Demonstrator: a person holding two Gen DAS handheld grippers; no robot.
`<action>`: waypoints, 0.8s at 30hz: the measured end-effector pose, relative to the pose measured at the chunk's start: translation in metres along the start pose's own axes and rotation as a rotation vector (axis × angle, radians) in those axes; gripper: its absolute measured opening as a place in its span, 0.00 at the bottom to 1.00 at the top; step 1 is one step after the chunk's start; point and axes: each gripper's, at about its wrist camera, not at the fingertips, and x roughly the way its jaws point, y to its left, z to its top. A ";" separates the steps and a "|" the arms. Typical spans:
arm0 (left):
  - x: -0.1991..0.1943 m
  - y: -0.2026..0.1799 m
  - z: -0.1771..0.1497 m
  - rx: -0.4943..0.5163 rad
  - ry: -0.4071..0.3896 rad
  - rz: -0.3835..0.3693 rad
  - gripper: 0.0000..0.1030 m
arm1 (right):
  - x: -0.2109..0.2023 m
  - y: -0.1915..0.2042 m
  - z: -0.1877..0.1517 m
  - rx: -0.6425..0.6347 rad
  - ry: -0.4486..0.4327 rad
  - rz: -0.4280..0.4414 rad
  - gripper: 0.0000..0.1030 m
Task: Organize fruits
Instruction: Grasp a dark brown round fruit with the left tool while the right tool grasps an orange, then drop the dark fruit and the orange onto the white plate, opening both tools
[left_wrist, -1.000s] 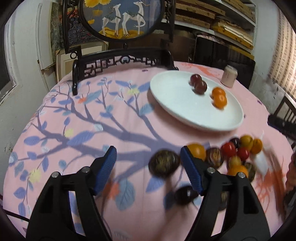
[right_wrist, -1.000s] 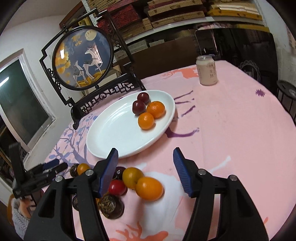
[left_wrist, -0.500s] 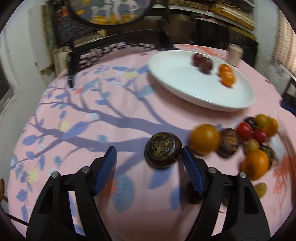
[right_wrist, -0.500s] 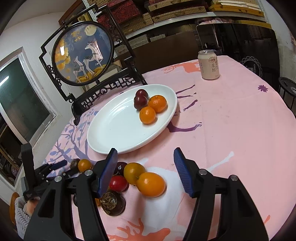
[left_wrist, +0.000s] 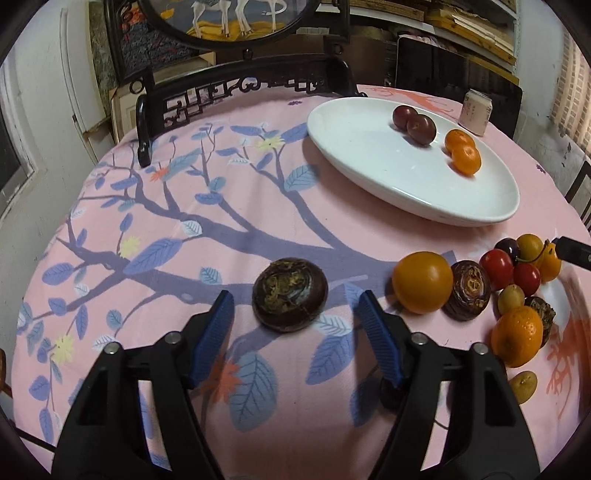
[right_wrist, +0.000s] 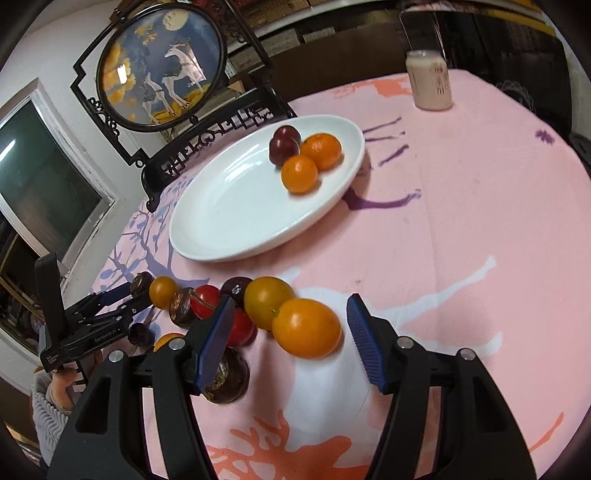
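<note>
A dark brown wrinkled fruit (left_wrist: 290, 293) lies on the pink cloth just ahead of my open left gripper (left_wrist: 295, 308), between its blue pads. A pile of loose fruits (left_wrist: 509, 280) lies to its right. My right gripper (right_wrist: 290, 314) is open around an orange fruit (right_wrist: 306, 328) at the near end of that pile (right_wrist: 221, 302). The white plate (right_wrist: 229, 206) holds two plums (right_wrist: 282, 146) and two oranges (right_wrist: 310, 158); it also shows in the left wrist view (left_wrist: 362, 162). The left gripper shows in the right wrist view (right_wrist: 122, 299).
A black carved stand with a round deer picture (right_wrist: 162, 62) stands at the table's far edge. A pale drink can (right_wrist: 430, 79) stands beyond the plate. A small dark fruit (left_wrist: 389, 393) lies under the left gripper's right finger.
My left gripper moved left and forward until the dark brown fruit sat centred between its pads. My right gripper moved closer to the orange fruit in the pile.
</note>
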 end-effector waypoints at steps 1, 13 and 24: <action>0.001 0.000 0.000 0.000 0.003 -0.003 0.59 | 0.001 0.000 -0.001 -0.001 0.008 -0.001 0.61; 0.000 -0.003 0.001 0.008 -0.005 -0.047 0.40 | 0.009 -0.004 -0.010 -0.019 0.068 -0.026 0.39; -0.023 -0.020 0.028 0.028 -0.110 -0.025 0.40 | -0.024 0.006 0.008 -0.032 -0.100 -0.029 0.39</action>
